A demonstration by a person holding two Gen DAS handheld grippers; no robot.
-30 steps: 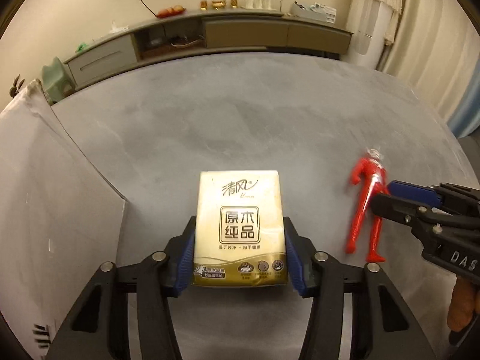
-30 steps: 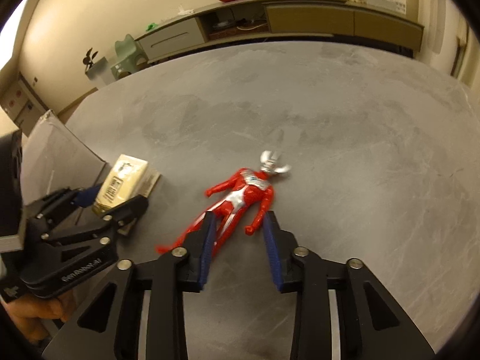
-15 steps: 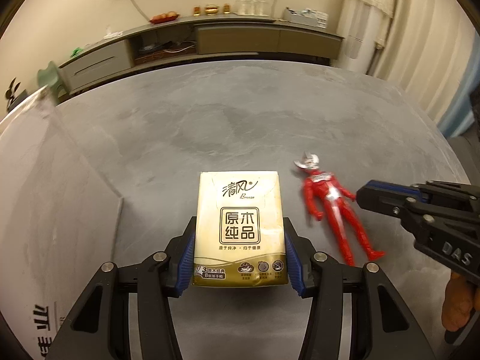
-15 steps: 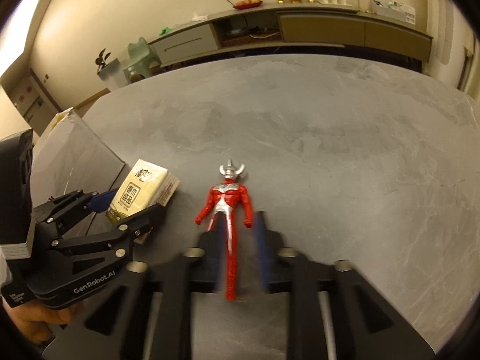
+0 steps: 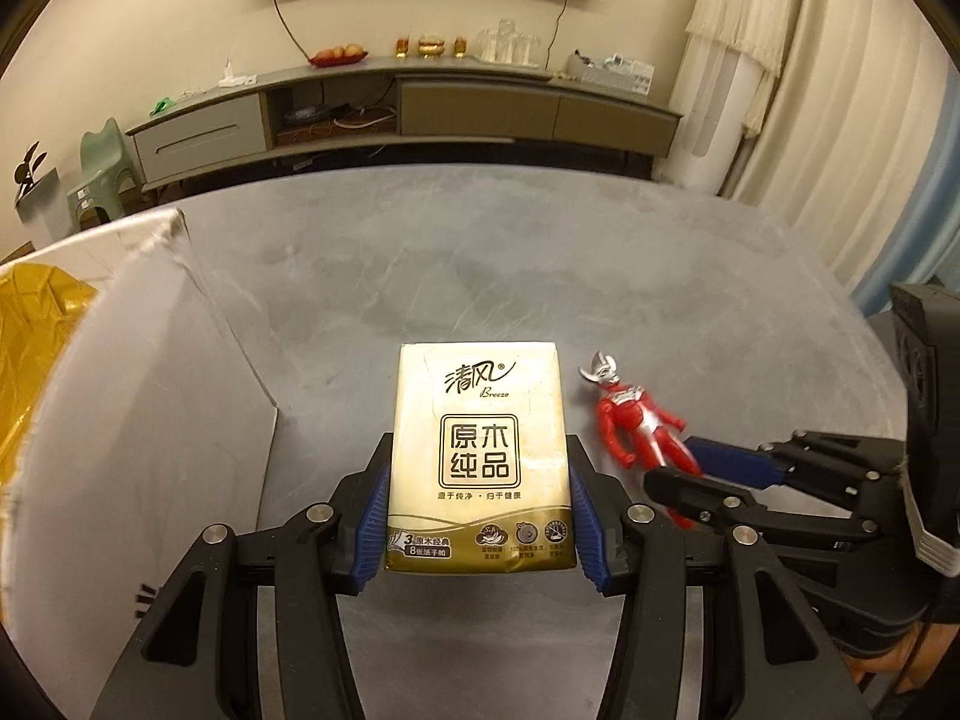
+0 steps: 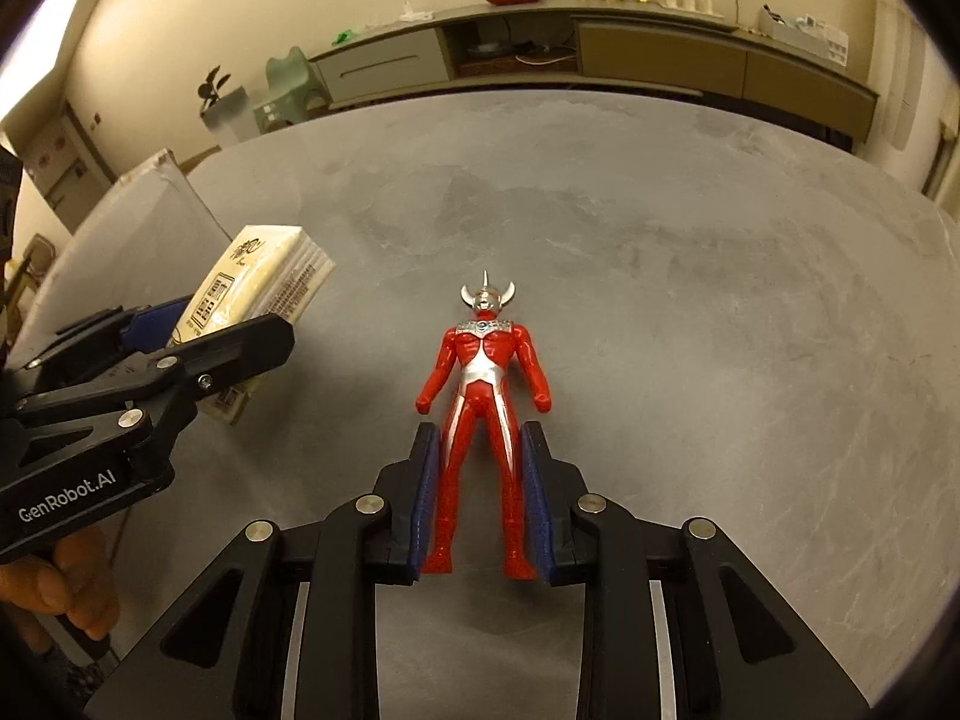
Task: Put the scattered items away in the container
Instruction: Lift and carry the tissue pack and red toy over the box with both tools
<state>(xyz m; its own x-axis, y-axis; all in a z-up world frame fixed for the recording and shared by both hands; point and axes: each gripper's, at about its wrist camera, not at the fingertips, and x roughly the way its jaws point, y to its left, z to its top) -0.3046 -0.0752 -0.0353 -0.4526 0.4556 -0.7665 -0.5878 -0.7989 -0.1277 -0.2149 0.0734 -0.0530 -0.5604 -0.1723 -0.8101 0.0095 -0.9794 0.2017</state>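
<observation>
My left gripper (image 5: 477,516) clamps gold-and-cream plastic-wrapped tissue pack (image 5: 478,462), raised beside white cardboard container (image 5: 150,396); not yet inside; my right gripper (image 6: 478,498) brackets legs of red-and-silver plastic hero figure (image 6: 482,396) lying on grey stone table (image 6: 690,312); pads near legs, contact unclear; both items left to drop in.

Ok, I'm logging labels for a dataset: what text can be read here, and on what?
"清风" and "Breeze": top of the tissue pack.
"原木纯品": boxed, mid pack.
"3" and "8": pack's bottom band; the other small print there is too small to read.
"GenRobot.AI": side of the left gripper.
Red figure: no text.
</observation>
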